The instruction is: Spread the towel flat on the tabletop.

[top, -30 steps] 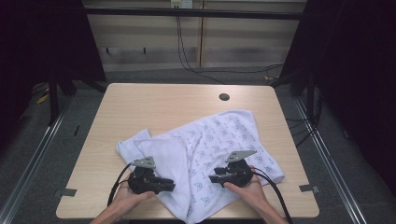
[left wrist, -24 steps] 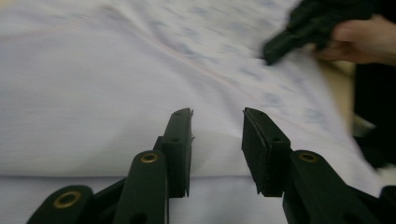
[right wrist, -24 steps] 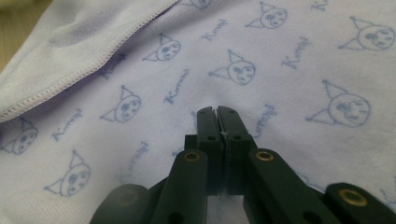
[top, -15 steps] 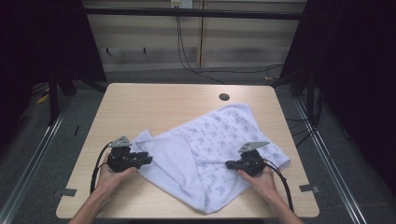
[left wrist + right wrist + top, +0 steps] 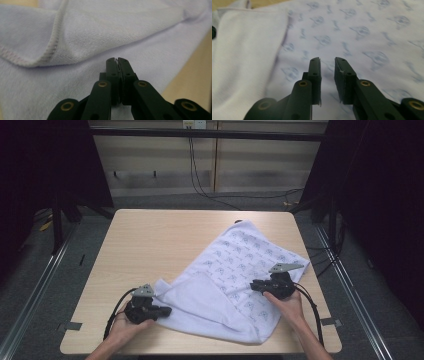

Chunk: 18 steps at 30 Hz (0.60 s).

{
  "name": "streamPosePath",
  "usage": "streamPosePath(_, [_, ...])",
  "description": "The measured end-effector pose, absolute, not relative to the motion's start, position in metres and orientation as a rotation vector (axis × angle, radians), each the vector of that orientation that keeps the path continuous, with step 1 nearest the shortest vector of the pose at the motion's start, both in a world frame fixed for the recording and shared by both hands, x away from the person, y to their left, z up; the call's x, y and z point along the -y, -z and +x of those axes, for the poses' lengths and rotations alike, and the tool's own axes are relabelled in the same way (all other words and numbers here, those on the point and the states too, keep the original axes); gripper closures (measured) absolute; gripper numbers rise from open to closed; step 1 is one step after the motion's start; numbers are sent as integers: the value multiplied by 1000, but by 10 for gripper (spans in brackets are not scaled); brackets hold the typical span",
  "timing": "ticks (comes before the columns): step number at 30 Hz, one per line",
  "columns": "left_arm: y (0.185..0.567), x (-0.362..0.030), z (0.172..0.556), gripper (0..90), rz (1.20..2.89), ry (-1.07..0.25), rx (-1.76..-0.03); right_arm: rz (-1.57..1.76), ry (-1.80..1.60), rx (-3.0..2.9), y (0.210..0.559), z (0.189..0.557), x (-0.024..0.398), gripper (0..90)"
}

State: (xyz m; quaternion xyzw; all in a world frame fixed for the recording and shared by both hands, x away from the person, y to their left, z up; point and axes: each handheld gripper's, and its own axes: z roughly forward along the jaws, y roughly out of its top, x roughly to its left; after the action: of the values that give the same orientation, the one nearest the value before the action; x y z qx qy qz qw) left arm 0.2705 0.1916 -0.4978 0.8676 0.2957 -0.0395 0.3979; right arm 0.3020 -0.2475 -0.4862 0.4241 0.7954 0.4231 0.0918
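A pale towel (image 5: 235, 270) printed with small blue figures lies spread on the wooden table (image 5: 150, 240), its plain underside folded over at the left. At that left corner lies my left gripper (image 5: 169, 310); its jaws have just been closing. In the left gripper view they (image 5: 117, 59) meet tip to tip over the towel (image 5: 75, 30), and no cloth shows between them. Over the towel's right part my right gripper (image 5: 252, 285) points left. Its jaws (image 5: 327, 60) have just been opening and stand apart above the printed cloth (image 5: 362, 30), holding nothing.
A small dark disc (image 5: 239, 221) peeks out at the towel's far corner. Cables trail from both grippers toward the table's front edge. Metal rails (image 5: 40, 285) run along the floor on both sides, and wires (image 5: 200, 185) lie behind the table.
The towel has been drawn out flatter, and its far corner now reaches the dark disc. My left gripper moved nearer and right to the towel's corner. My right gripper shifted slightly away.
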Motion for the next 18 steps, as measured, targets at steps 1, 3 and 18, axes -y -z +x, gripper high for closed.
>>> streamPosePath(1, [496,-192,266,848,2201,114,-727,1234,-1283,-2376,484,301,239,723])
streamPosePath(3, [490,-195,262,825,2161,118,-701,1147,-1324,-2434,481,302,216,703])
streamPosePath(18, [498,-209,277,793,2171,78,-773,1085,-1352,-2563,506,365,115,641])
